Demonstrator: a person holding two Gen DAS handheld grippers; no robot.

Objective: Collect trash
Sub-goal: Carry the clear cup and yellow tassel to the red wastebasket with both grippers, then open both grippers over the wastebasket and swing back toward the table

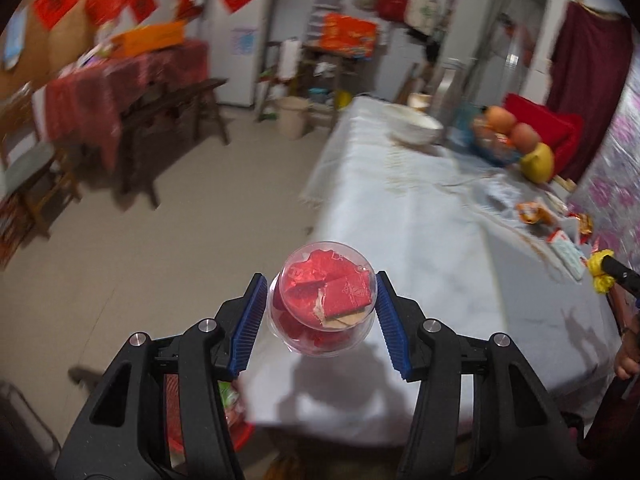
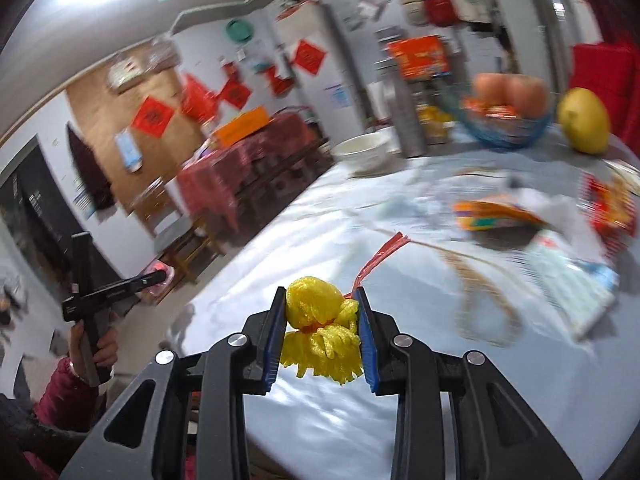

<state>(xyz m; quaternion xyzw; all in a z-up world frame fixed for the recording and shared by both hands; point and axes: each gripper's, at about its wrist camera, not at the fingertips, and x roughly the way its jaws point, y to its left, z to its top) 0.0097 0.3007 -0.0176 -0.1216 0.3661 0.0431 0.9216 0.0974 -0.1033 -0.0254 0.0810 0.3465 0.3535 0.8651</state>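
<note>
A glossy clear plastic cup (image 1: 323, 300), a yellow plastic mesh net (image 2: 320, 332), and a smooth white tablecloth (image 1: 420, 240).

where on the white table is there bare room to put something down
The near end of the white tablecloth is bare, and so is the stretch up its left edge to the white bowl. The right side is crowded with wrappers; the far end holds the fruit basket.

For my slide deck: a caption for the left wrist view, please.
Left gripper grips a clear plastic cup of red scraps above the white-clothed table.
</note>
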